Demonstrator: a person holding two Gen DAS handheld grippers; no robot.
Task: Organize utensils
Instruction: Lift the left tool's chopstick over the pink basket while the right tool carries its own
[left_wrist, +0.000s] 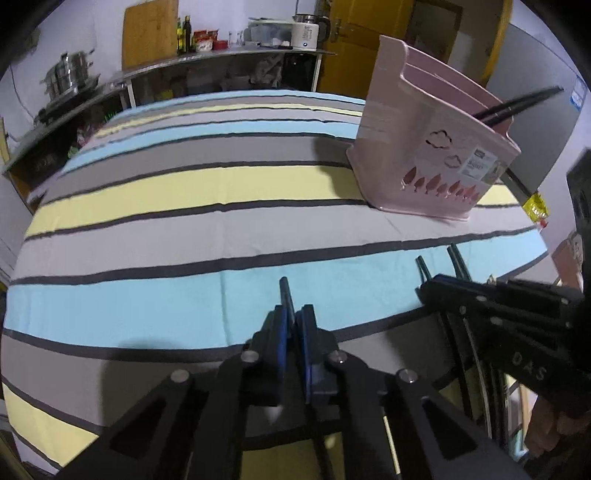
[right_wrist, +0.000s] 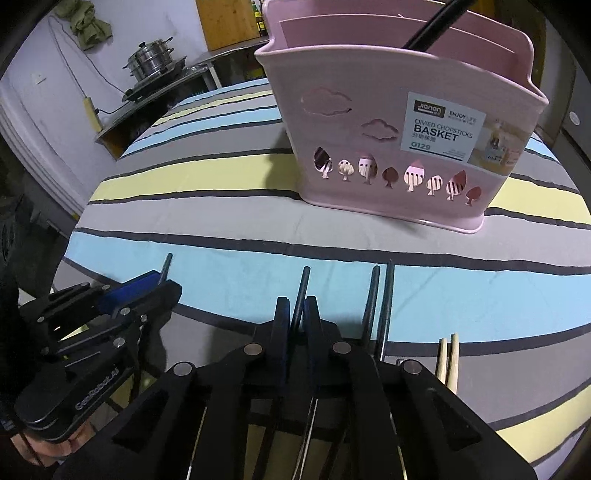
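My left gripper (left_wrist: 293, 314) is shut on one dark chopstick (left_wrist: 284, 291), whose end sticks out past the blue pads over the striped cloth. To its right, my right gripper (right_wrist: 297, 306) is shut on another dark chopstick (right_wrist: 303, 284). Each gripper also shows in the other view: the right gripper (left_wrist: 443, 290) at the right, the left gripper (right_wrist: 155, 286) at the left. Two more dark chopsticks (right_wrist: 380, 295) lie just right of the right gripper. Beyond them lies a pale wooden pair (right_wrist: 447, 354). The pink divided basket (right_wrist: 388, 147) stands upright further back with black chopsticks (left_wrist: 517, 103) leaning in it.
A table with a blue, yellow and grey striped cloth (left_wrist: 184, 221) fills both views; its edge (left_wrist: 517, 266) runs close to the basket on the right. Behind it a metal counter (left_wrist: 221, 59) carries pots, bottles and a rice cooker. A person's hand (right_wrist: 48, 448) holds the left gripper.
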